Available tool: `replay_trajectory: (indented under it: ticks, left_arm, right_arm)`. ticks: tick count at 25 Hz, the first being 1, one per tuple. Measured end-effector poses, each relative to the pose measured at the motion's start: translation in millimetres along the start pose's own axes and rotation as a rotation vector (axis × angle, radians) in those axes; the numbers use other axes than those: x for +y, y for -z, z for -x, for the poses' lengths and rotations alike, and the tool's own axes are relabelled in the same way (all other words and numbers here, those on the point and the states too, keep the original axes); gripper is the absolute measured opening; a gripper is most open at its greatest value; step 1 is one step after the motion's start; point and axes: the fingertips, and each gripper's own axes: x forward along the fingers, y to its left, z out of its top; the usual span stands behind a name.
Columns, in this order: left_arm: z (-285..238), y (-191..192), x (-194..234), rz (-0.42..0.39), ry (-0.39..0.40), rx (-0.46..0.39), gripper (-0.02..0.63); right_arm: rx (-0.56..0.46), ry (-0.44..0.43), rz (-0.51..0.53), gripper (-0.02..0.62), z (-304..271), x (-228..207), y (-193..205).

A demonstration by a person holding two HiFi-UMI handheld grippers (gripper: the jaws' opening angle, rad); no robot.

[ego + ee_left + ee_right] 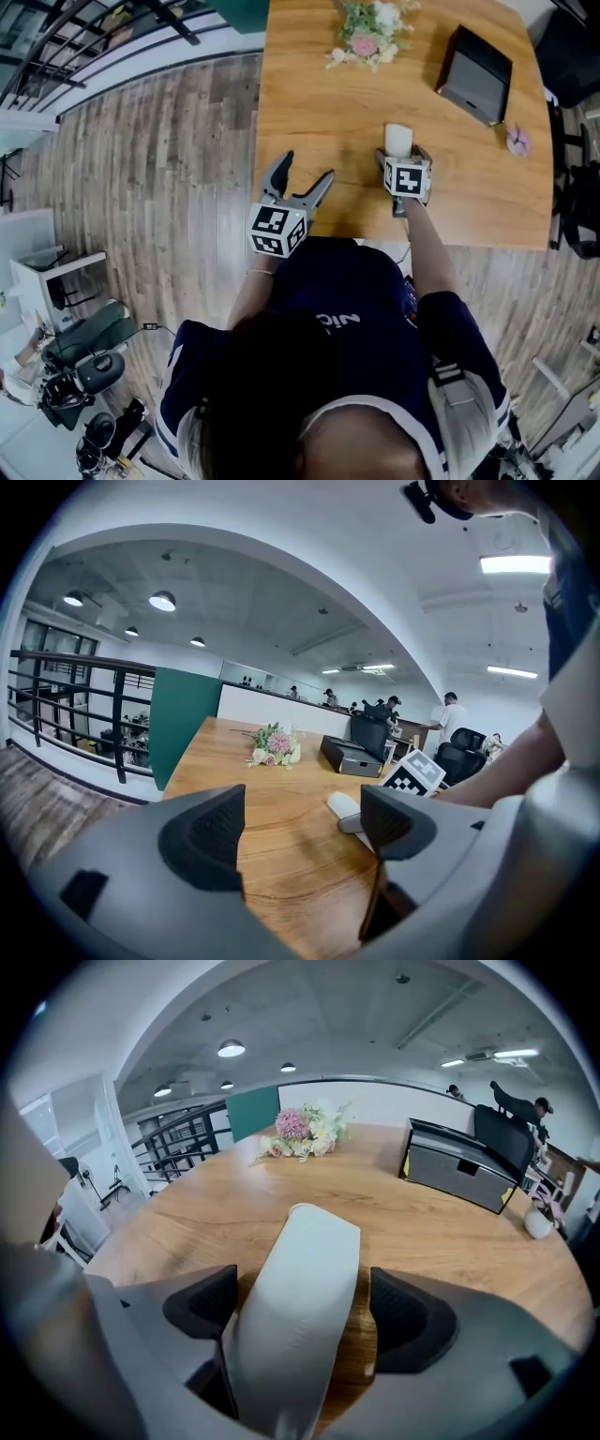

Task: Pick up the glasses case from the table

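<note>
The white glasses case (398,140) lies on the wooden table (309,103) near its front edge. My right gripper (404,154) reaches down over it, its jaws set wide on either side of the case. In the right gripper view the case (302,1288) runs lengthwise between the pads, with bare wood showing beside the right pad, so my right gripper (307,1314) is open. My left gripper (307,169) hovers open and empty at the table's front left. From the left gripper view the case (342,804) shows past my left gripper (302,832).
A bunch of pale flowers (367,37) lies at the far middle of the table. A black box (476,75) stands at the far right with a small pink object (518,141) beside it. A dark office chair (579,197) is off the right edge.
</note>
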Motion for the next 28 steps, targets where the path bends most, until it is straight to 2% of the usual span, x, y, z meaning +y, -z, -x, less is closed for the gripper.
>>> replay_trajectory:
  ticks: [2, 5, 9, 15, 19, 28]
  left_arm:
    - [-1.4, -0.4, 0.5, 0.005, 0.000, -0.002, 0.383]
    - [-5.9, -0.6, -7.9, 0.002, 0.016, -0.003, 0.383]
    - [-7.0, 1.4, -16.4, -0.010, 0.028, -0.001, 0.383]
    - [2.3, 3.9, -9.9, -0.005, -0.002, 0.001, 0.380]
    - [8.0, 4.2, -7.3, -0.002, -0.013, -0.002, 0.379]
    - [6.4, 7.1, -22.6, -0.016, 0.033, -0.003, 0.379]
  right_arm:
    - [0.010, -0.004, 0.005, 0.435, 0.5, 4.4, -3.2]
    - [0.057, 0.005, -0.008, 0.348, 3.3, 6.7, -2.7]
    - [0.045, 0.012, -0.037, 0.333, 3.8, 6.0, -2.7]
    - [0.065, 0.005, -0.041, 0.327, 5.3, 0.9, 3.6]
    - [-0.004, -0.004, -0.037, 0.325, 16.2, 4.5, -6.1]
    - [-0.170, -0.010, -0.007, 0.325, 58.5, 14.5, -36.5]
